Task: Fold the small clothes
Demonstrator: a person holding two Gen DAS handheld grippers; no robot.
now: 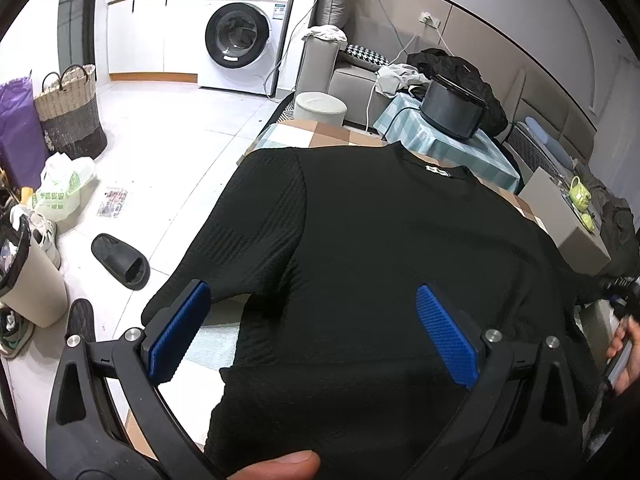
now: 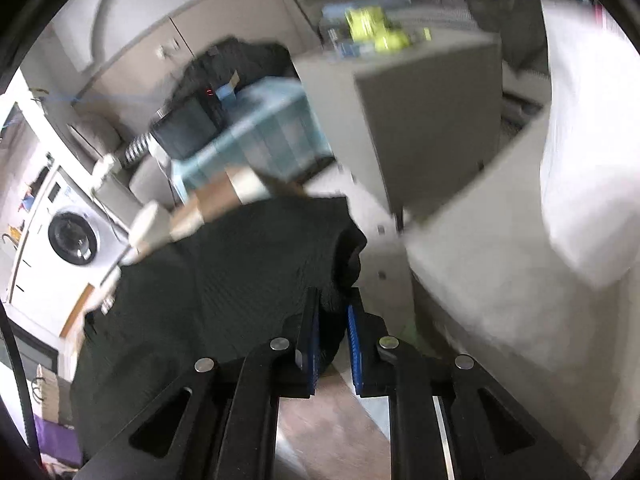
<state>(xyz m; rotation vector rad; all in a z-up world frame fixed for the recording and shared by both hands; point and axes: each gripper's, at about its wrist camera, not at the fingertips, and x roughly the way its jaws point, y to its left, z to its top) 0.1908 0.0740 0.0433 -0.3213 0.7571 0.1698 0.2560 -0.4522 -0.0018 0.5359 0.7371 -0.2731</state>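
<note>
A black short-sleeved T-shirt (image 1: 384,248) lies spread on a checked table (image 1: 332,134), collar at the far end. My left gripper (image 1: 312,300) hangs open just above its near part, blue pads wide apart, one by the left sleeve and one over the body, with no fabric pinched. The right wrist view is blurred by motion. There my right gripper (image 2: 334,312) is shut on a bunched fold of the T-shirt (image 2: 224,280) at its right sleeve edge, fabric squeezed between the blue pads. A thumb shows at the bottom of the left wrist view.
Left of the table, the white floor holds a black slipper (image 1: 120,260), a bin (image 1: 32,280), bags and a woven basket (image 1: 72,112). Beyond are a washing machine (image 1: 240,36), a round stool (image 1: 320,108), a sofa and a dark appliance (image 1: 452,108). A grey box (image 2: 432,120) stands at the right.
</note>
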